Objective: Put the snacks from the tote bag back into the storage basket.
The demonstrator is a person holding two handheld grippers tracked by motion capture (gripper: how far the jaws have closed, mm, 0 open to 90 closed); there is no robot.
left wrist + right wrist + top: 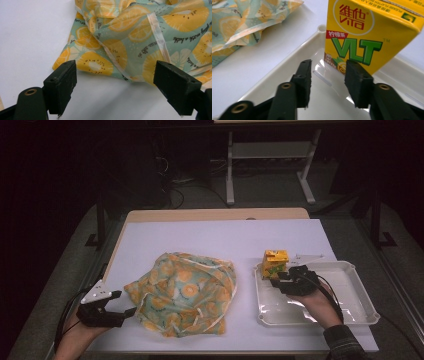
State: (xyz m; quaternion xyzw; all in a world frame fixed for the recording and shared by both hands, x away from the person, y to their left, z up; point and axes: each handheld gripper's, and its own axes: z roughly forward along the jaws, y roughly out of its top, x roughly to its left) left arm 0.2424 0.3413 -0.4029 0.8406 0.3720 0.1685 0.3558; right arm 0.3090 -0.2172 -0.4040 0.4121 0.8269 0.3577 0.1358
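Yellow VLT lemon tea carton (275, 263), upright in white tray (361, 304).
Just ahead of the right gripper (278, 276), jaws parted, not touching.

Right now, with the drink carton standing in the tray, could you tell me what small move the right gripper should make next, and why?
Probably draw the right gripper straight back from the yellow VLT lemon tea carton. Its jaws stand apart just short of the carton, which stands upright in the white tray, apparently already set down; backing off level should avoid tipping it.
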